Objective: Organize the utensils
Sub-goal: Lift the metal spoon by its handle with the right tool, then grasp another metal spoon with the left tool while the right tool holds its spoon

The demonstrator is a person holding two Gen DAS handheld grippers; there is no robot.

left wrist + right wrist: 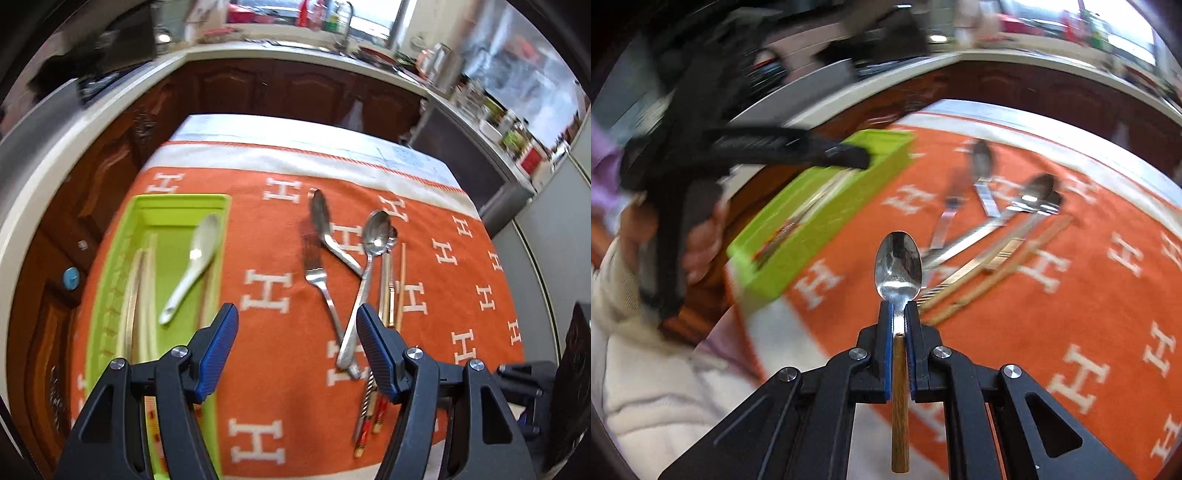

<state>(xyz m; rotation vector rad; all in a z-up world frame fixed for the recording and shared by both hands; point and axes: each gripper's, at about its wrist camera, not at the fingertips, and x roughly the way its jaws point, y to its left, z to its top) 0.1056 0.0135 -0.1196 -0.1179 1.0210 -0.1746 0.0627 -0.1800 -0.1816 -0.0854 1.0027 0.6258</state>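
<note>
A lime green tray (pixel 110 266) lies on the left of the orange cloth and holds a white ceramic spoon (pixel 194 262) and pale chopsticks (pixel 142 295). Loose on the cloth lie a fork (pixel 325 295), two metal spoons (pixel 365 273), a small spoon and wooden chopsticks (pixel 400 280). My left gripper (pixel 297 332) is open and empty above the cloth, between tray and pile. My right gripper (pixel 899 306) is shut on a wood-handled metal spoon (pixel 897 266), held above the cloth. The tray (pixel 827 206) and the left gripper (pixel 790 151) show blurred in the right wrist view.
The orange cloth with white H letters (pixel 266 295) covers a small table. Dark wood cabinets and a pale countertop (pixel 258 51) run behind and to the left. A grey appliance (pixel 554 240) stands at the right. The person's hand and sleeve (pixel 635 314) are at the left.
</note>
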